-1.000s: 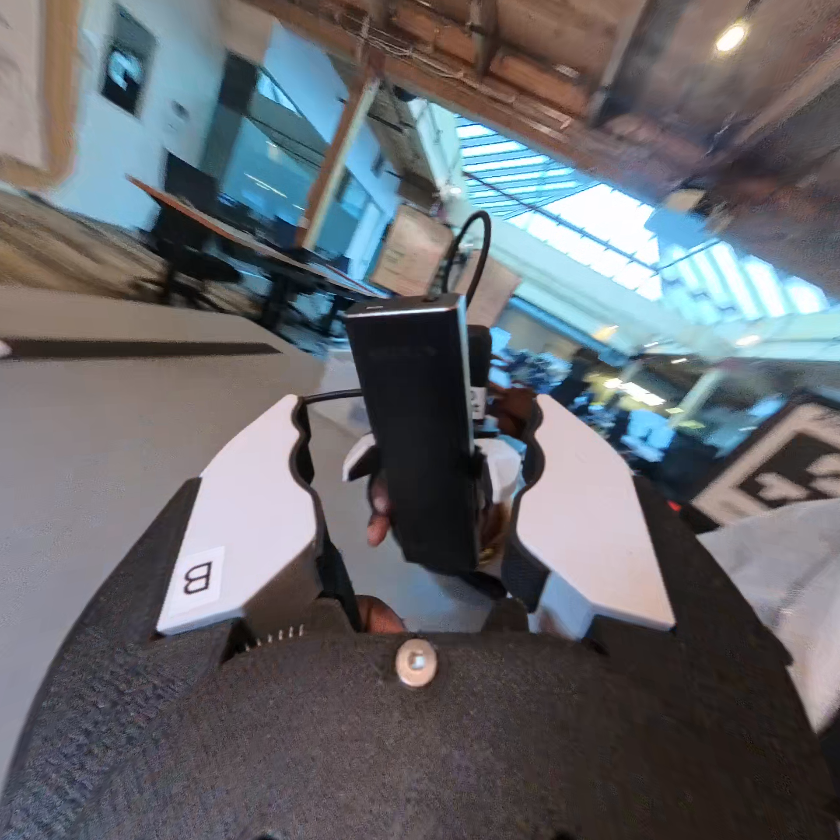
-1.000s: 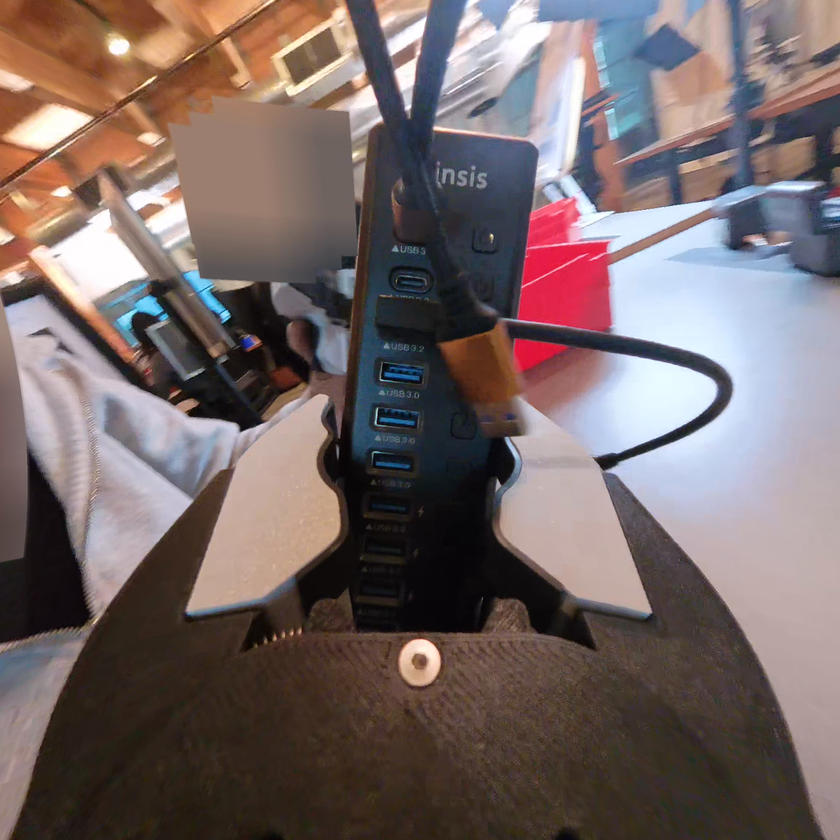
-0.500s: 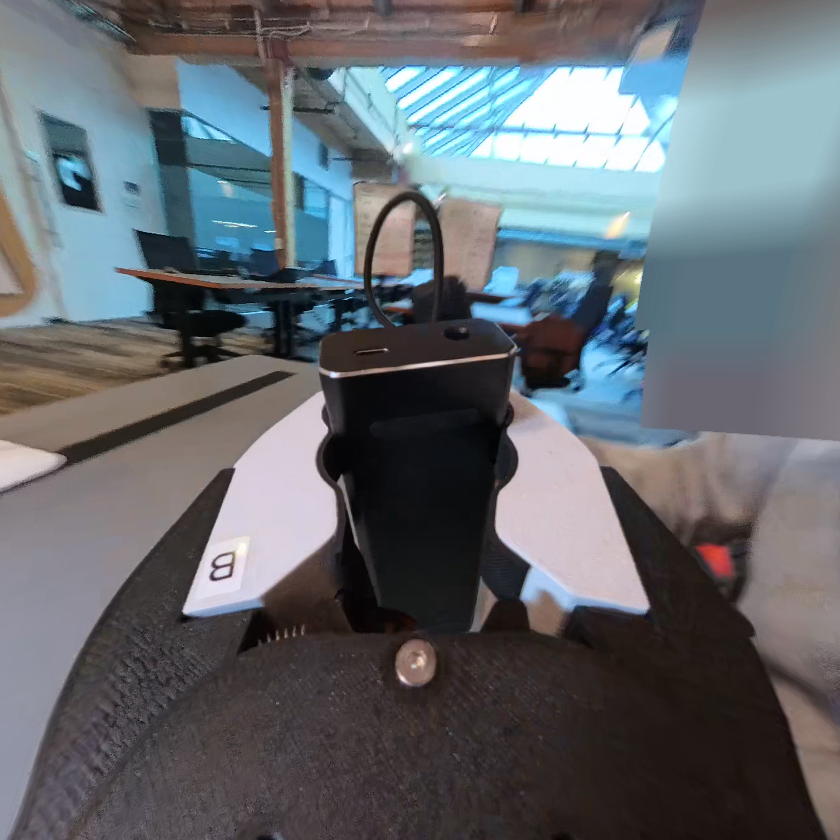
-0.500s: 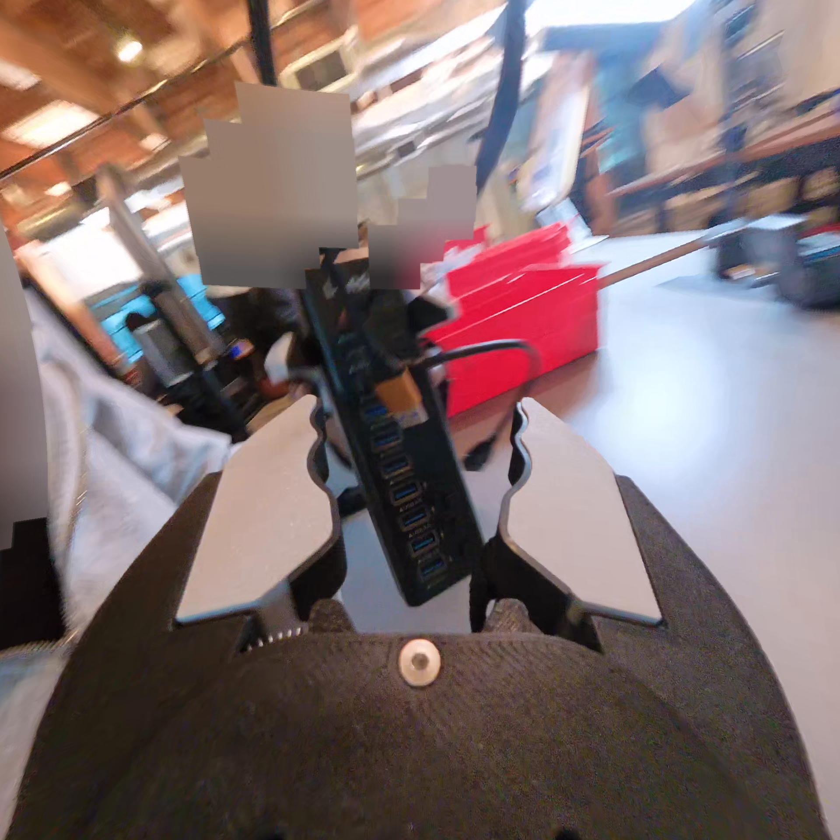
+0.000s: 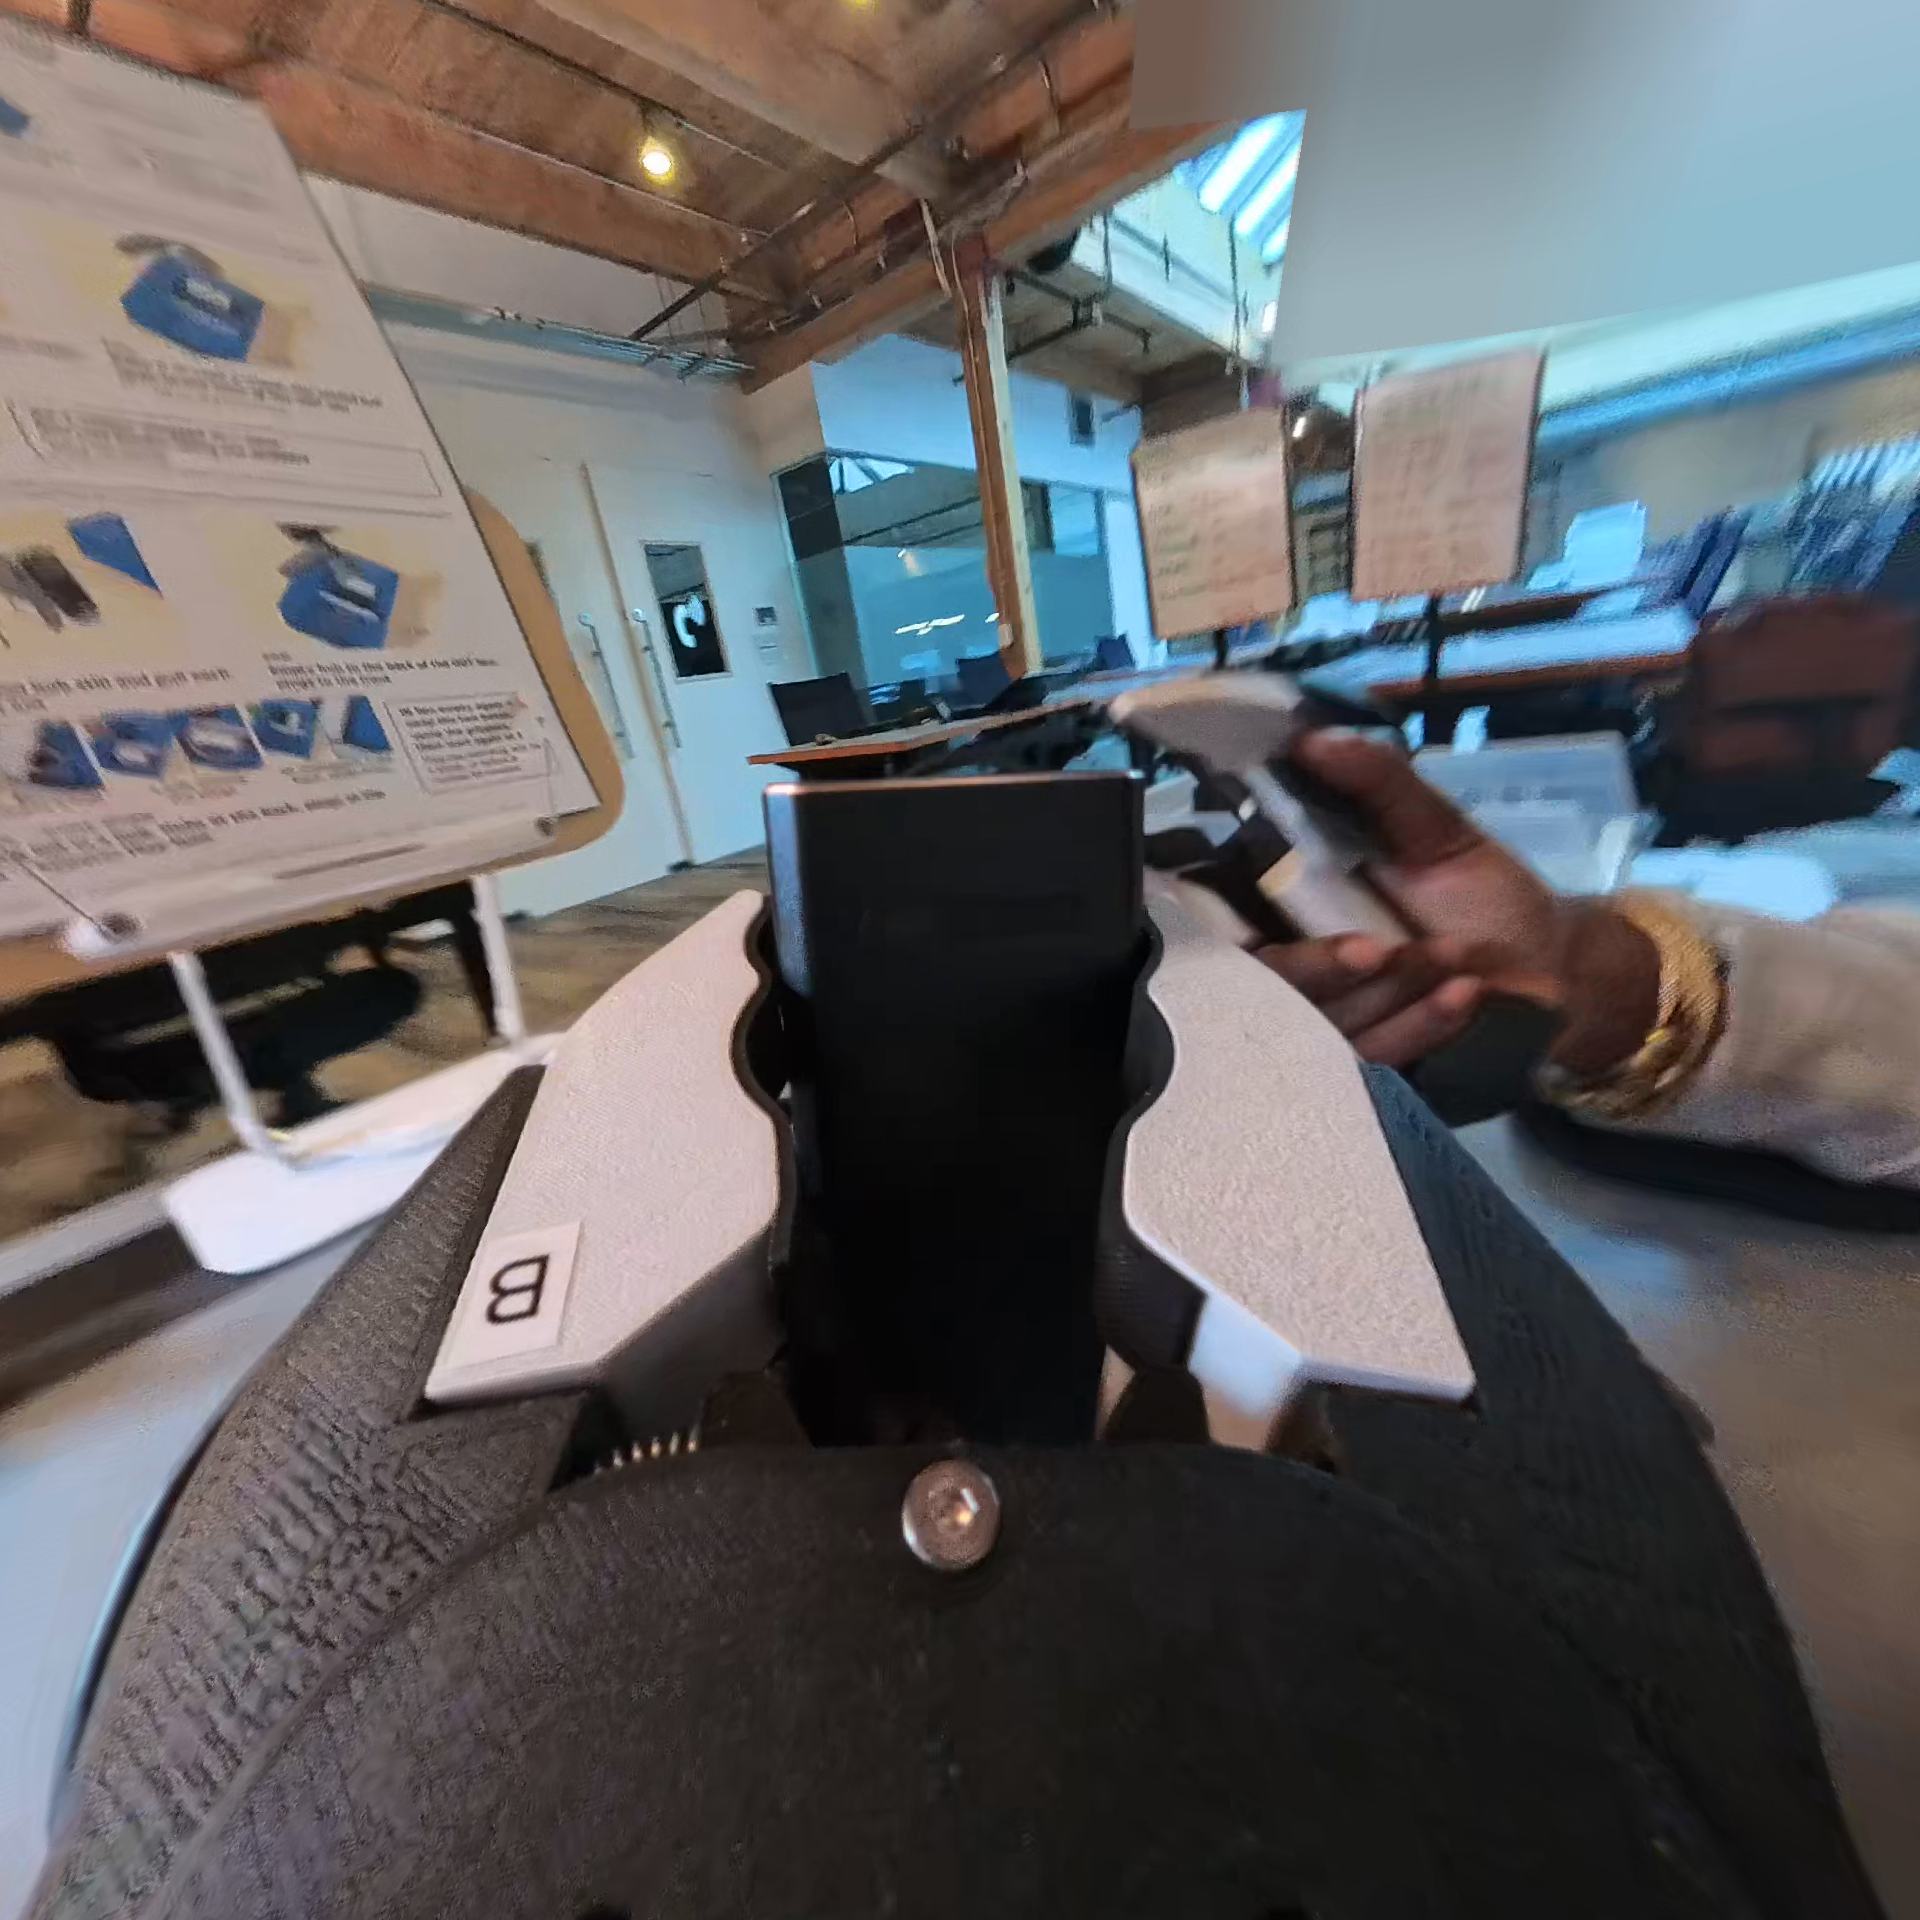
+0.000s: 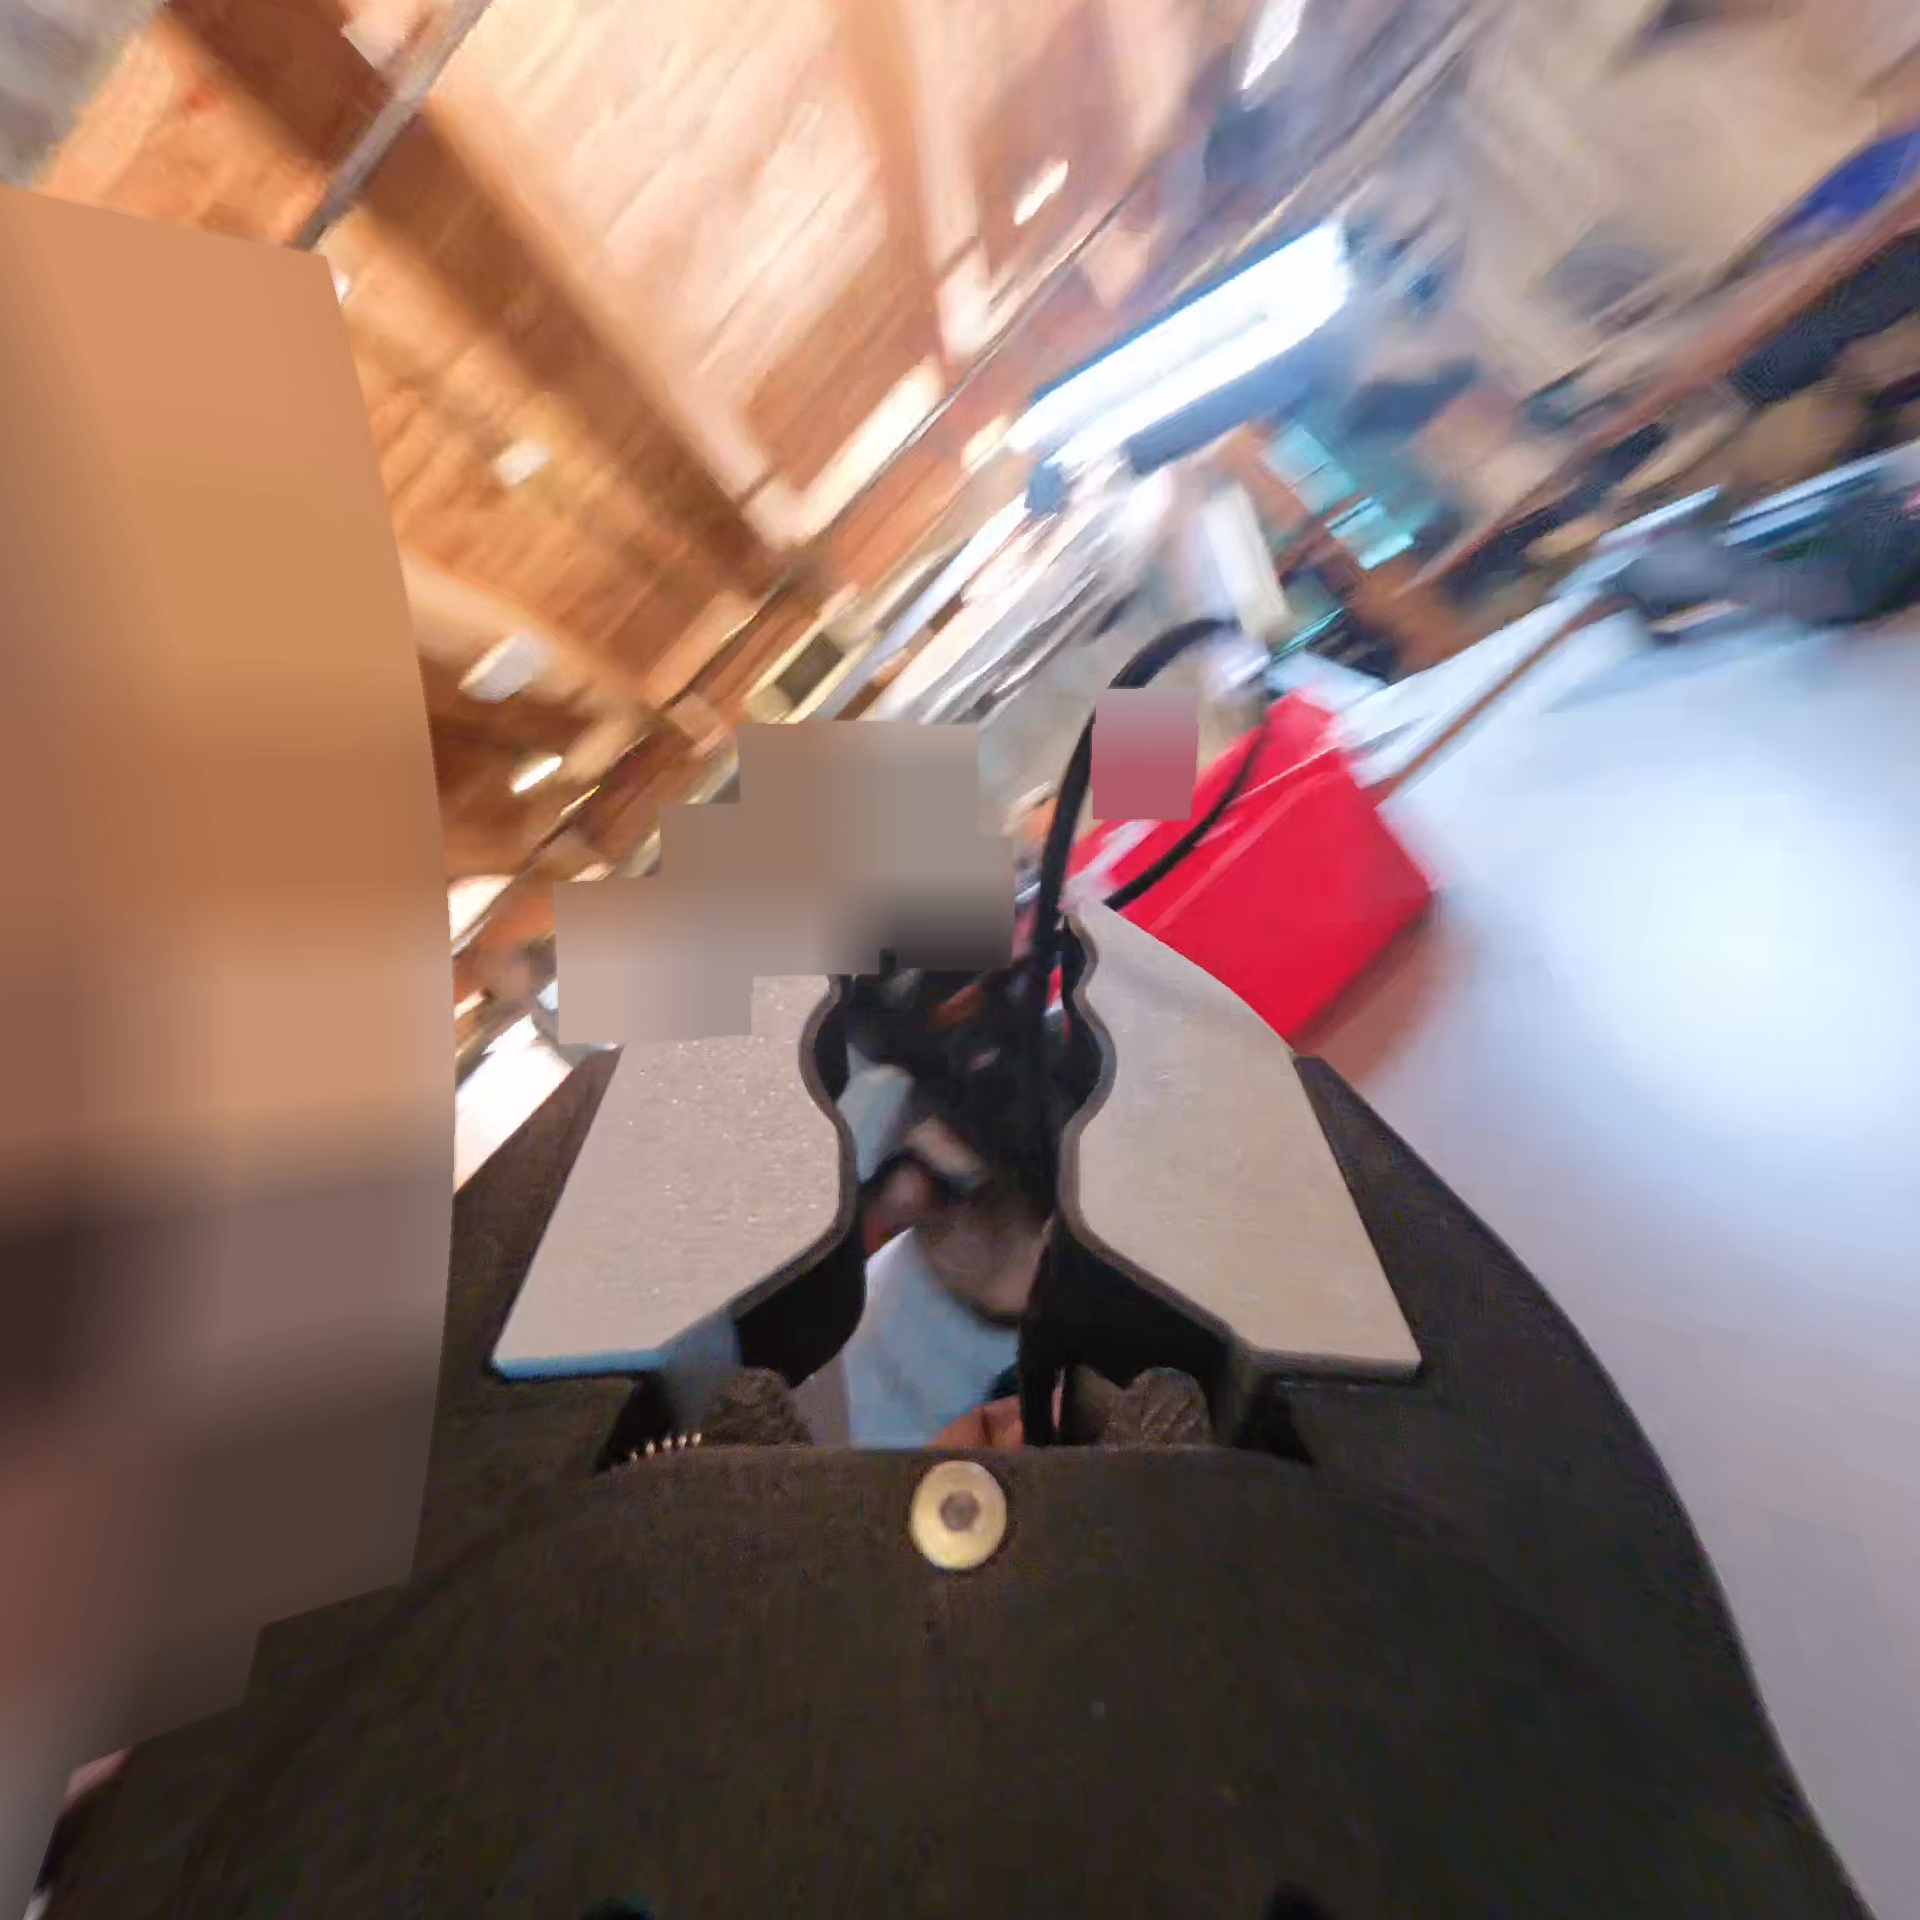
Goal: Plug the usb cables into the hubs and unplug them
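Left gripper (image 5: 954, 997) is clamped tight on the black hub (image 5: 956, 1049), upright between its fingers. Right gripper (image 6: 958, 1013) stands apart, black cables (image 6: 1049, 904) running between its fingers through heavy blur.

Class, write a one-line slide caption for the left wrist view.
Left gripper shut on a black hub, a poster stand to its left.

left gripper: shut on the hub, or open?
Shut on it. In the left wrist view both white fingers press against the sides of the black hub, which stands upright between them with no gap showing.
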`<action>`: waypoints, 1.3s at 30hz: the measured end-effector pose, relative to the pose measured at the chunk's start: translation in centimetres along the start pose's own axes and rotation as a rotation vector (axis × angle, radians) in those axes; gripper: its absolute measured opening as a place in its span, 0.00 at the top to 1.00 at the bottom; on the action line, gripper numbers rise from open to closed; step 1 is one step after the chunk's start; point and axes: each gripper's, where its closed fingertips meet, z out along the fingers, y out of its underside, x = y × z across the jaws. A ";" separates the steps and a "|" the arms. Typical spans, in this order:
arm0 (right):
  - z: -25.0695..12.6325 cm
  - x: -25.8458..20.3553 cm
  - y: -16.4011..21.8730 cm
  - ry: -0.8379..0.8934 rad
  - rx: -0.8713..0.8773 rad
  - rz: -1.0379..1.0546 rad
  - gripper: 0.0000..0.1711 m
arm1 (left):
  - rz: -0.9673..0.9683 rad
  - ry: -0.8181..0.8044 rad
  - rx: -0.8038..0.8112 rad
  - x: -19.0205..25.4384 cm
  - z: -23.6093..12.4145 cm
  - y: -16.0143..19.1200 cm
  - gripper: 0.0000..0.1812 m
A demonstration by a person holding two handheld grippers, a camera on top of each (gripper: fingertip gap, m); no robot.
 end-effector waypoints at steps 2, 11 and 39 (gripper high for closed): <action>-2.7 3.3 -3.2 0.253 0.150 -0.050 0.76 | -0.149 0.032 0.042 -0.3 -0.1 -0.1 0.65; -0.2 -1.5 1.1 0.126 -0.155 -0.569 0.84 | -0.326 0.190 -0.007 1.6 0.3 2.2 0.65; 2.1 -0.8 8.5 0.354 -0.538 -2.246 0.95 | -0.183 0.378 -0.192 5.1 -1.4 2.6 0.65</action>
